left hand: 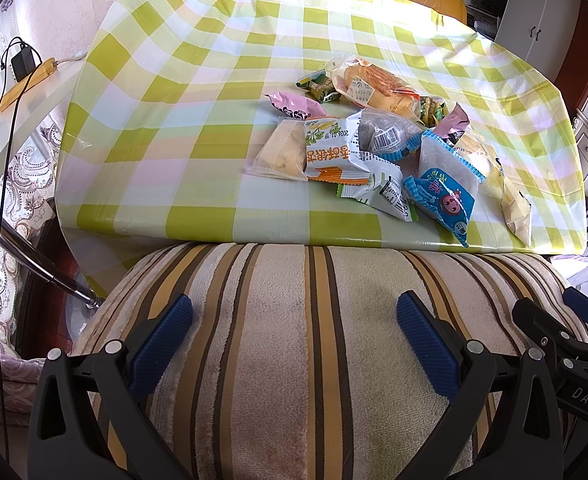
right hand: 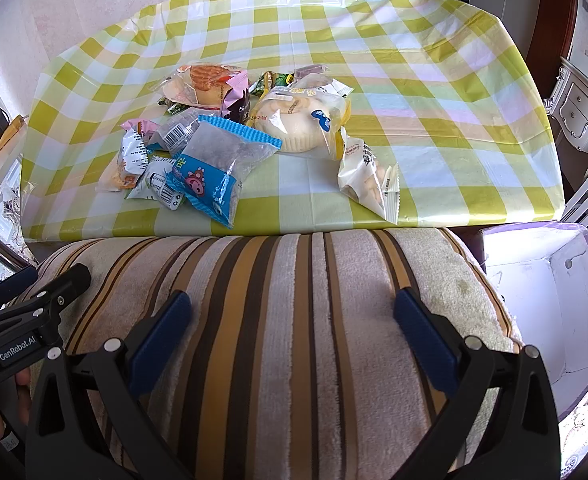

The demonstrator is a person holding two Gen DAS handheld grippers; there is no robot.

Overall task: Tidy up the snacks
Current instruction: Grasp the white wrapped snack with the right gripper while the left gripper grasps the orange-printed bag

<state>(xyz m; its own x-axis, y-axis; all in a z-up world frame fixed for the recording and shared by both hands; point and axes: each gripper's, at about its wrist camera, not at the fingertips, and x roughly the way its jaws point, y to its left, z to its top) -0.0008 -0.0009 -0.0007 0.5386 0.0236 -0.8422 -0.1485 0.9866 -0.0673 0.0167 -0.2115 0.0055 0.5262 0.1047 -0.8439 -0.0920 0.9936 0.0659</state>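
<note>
Both the left gripper (left hand: 294, 320) and the right gripper (right hand: 293, 318) hover wide open and empty above a striped cushion (left hand: 278, 340), while the snacks (left hand: 378, 140) lie heaped on the checked counter (left hand: 174, 120) beyond, a white box (right hand: 550, 300) at right.

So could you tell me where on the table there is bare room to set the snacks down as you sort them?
The tablecloth is bare left of the snack pile, toward the wall, and along the far edge. In the right view it is also bare right of the pale bag. The middle is crowded, packets overlapping.
</note>
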